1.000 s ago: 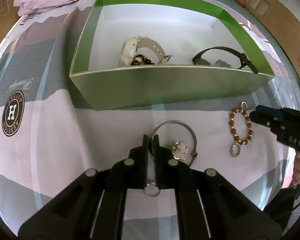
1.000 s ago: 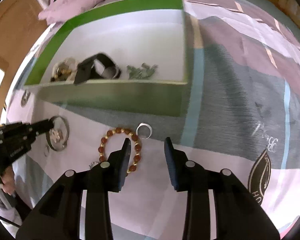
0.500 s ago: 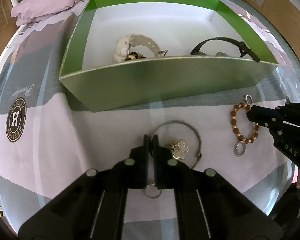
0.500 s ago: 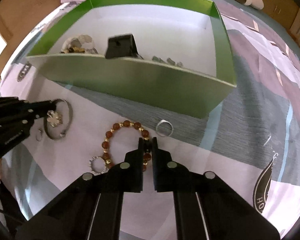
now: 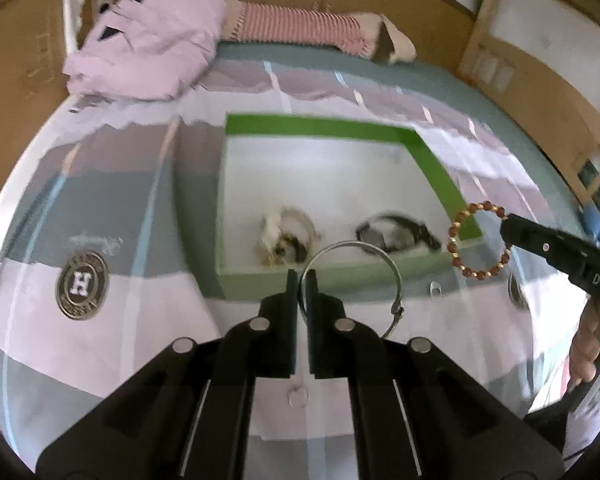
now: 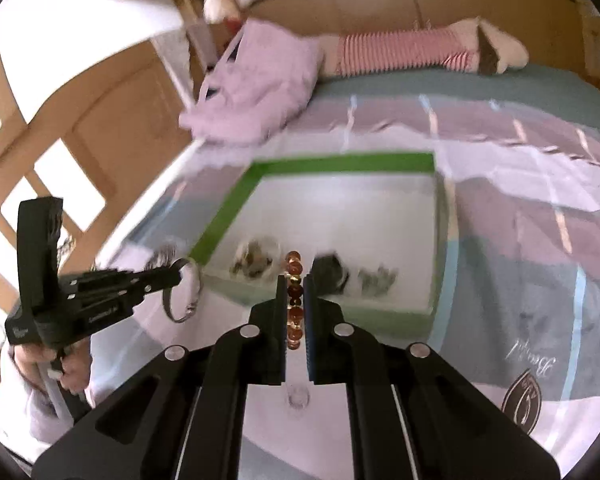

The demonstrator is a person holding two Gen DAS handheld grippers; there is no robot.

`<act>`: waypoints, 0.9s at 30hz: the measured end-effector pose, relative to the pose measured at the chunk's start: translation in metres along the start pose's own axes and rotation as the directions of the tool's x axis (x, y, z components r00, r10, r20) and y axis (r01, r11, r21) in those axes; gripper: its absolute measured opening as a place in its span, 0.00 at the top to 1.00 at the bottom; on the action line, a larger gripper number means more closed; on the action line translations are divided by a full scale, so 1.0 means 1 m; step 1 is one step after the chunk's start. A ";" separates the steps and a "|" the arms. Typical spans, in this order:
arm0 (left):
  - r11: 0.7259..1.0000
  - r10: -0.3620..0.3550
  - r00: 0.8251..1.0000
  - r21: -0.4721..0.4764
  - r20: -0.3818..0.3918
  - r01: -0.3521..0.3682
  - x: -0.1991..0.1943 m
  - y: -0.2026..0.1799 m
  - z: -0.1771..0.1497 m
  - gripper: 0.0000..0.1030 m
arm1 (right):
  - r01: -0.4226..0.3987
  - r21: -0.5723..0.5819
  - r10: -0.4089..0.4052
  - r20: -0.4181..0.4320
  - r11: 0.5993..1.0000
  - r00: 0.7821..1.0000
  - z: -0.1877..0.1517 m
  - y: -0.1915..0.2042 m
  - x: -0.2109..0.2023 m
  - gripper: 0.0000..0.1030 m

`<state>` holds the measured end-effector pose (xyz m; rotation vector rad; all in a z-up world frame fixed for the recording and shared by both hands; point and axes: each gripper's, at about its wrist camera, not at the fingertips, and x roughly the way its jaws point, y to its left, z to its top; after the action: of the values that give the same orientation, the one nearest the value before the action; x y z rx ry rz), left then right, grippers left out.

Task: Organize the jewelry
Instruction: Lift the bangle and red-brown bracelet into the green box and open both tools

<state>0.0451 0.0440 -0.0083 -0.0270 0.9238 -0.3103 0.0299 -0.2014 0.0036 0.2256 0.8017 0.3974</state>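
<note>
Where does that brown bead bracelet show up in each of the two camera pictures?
Left wrist view: the bead bracelet hangs at the right, from the tip of the right gripper.
Right wrist view: the bracelet is at centre, edge-on, clamped between the gripper's own fingers.
Shared landmark: the green box behind it.

A box [image 5: 436,164] lined bright green around a white floor is seen on a bedsheet [image 5: 112,204] blocked in lilac, grey and teal, amber-brown and gold beads are shown on the bracelet [image 5: 480,240], silver on the bangle [image 5: 354,276], red-and-white stripes on fabric [image 6: 404,54] behind.
</note>
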 end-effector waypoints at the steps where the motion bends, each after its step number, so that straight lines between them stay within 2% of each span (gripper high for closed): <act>1: 1.000 0.006 1.000 -0.014 0.005 -0.006 0.001 0.000 0.006 0.97 | 0.018 0.007 -0.018 0.013 1.000 1.000 0.004 -0.003 0.002 0.93; 9: 0.997 0.015 1.000 -0.072 0.024 -0.013 0.029 0.002 0.051 0.97 | 0.098 0.032 -0.099 0.044 0.995 0.994 0.027 -0.015 0.030 0.93; 15: 0.996 0.069 0.997 -0.057 -0.029 -0.070 0.063 0.001 0.053 0.97 | 0.147 0.059 -0.147 0.006 0.987 0.989 0.025 -0.032 0.053 0.93; 18: 0.995 0.087 0.996 -0.044 -0.033 -0.088 0.070 -0.001 0.051 0.93 | 0.173 0.062 -0.173 0.001 0.983 0.985 0.025 -0.036 0.058 0.92; 19: 0.995 0.085 0.996 -0.041 -0.032 -0.087 0.070 -0.003 0.050 0.92 | 0.182 0.060 -0.182 -0.001 0.981 0.983 0.025 -0.037 0.059 0.88; 21: 0.995 0.096 0.995 -0.028 -0.017 -0.097 0.066 -0.005 0.049 0.92 | 0.189 0.061 -0.189 0.004 0.980 0.982 0.026 -0.037 0.058 0.65; 27: 0.995 0.099 0.995 0.020 0.016 -0.099 0.049 -0.019 0.042 0.92 | 0.152 0.047 -0.152 0.003 0.987 0.988 0.022 -0.031 0.046 0.64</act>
<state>0.1011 0.0080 -0.0180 0.0357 0.9039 -0.2273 0.0824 -0.2109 -0.0220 0.2075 0.8161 0.2343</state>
